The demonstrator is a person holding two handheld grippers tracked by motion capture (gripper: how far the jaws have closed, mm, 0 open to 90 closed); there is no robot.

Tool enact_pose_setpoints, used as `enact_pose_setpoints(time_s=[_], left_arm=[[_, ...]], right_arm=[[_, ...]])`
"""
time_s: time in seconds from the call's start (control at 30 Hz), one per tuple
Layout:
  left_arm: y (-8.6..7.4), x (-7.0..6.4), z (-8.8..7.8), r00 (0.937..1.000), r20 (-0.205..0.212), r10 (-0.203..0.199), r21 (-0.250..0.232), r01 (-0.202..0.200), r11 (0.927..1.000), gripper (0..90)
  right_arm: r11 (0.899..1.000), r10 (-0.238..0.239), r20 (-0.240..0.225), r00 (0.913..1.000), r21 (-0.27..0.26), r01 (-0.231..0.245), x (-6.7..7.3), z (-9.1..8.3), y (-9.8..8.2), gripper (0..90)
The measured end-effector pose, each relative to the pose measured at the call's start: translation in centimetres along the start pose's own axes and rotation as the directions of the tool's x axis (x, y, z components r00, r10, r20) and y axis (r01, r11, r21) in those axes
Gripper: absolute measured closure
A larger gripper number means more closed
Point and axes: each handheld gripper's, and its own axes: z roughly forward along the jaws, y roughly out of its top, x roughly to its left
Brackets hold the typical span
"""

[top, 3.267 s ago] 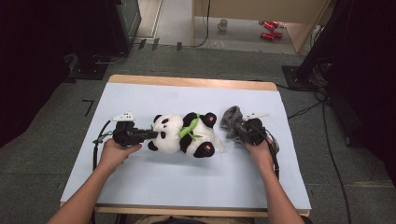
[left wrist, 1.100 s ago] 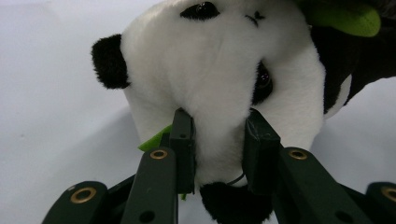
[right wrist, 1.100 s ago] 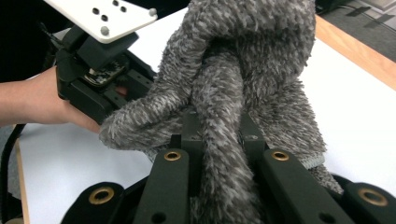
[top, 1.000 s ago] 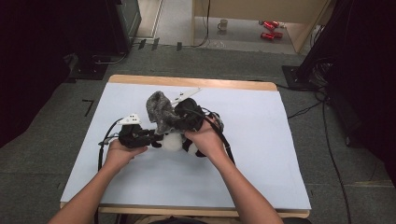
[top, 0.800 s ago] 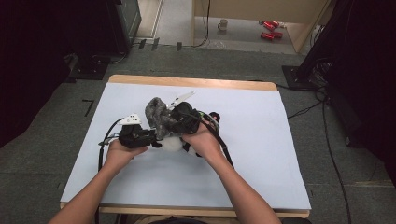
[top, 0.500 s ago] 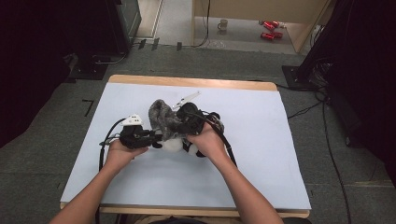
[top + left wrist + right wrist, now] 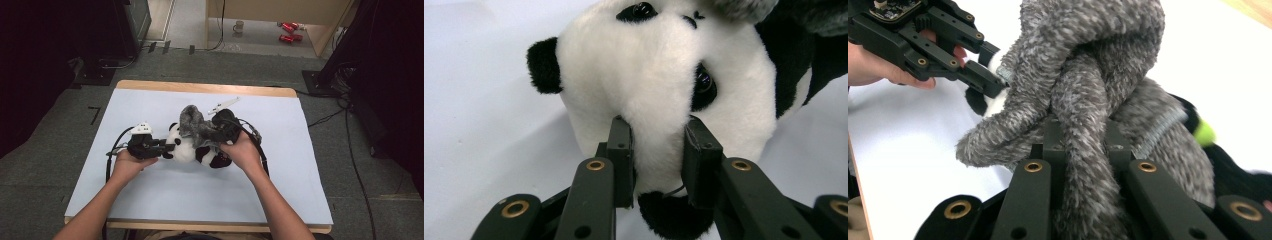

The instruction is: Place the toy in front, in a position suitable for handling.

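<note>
Moved since earlier: right gripper (image 7: 212, 134), clamped on fuzzy grey knitted cloth (image 7: 192, 122), now over black-and-white plush panda (image 7: 187, 149); left gripper (image 7: 656, 150) pinches, apparently, its head.

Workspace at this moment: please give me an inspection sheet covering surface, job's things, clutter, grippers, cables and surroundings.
Surface: pale blue table top with a wooden edge.
Job's things: black-and-white plush panda lying mid-table; fuzzy grey knitted cloth draped over its body.
Clutter: nothing seen on the table.
Grippers: left gripper shut on the panda's head; right gripper shut on the grey cloth.
Cables: black cable loops from the left gripper; another trails from the right.
Surroundings: grey carpet, white mug and red items on the floor beyond the table, floor cables at right.
</note>
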Motion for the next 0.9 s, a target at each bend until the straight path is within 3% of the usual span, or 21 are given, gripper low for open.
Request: enact_pose_setpoints(time_s=[0.33,0.47,0.57,0.9], left_arm=[[-0.1,0.0,0.0,1.0,0.003,0.005,0.004,-0.005,1.0,70.1],[-0.1,0.0,0.0,1.0,0.005,-0.006,0.0,0.006,1.0,70.1],[-0.1,0.0,0.0,1.0,0.002,-0.004,0.001,0.004,1.0,70.1],[0.0,0.0,-0.1,0.9999,0.004,-0.016,-0.003,0.016,0.9999,70.1]], right_arm=[[0.998,0.049,0.036,0.9982,-0.041,-0.048,-1.8,-2.2,-2.7,79.3],[0.997,0.072,0.07,0.995,-0.016,-0.071,-3.0,-2.9,-4.3,79.5],[0.995,0.1,0.053,0.9935,-0.029,-0.099,-3.7,-3.2,-5.4,79.6],[0.995,0.1,0.083,0.9915,0.009,-0.101,-4.9,-4.1,-7.9,79.6]])
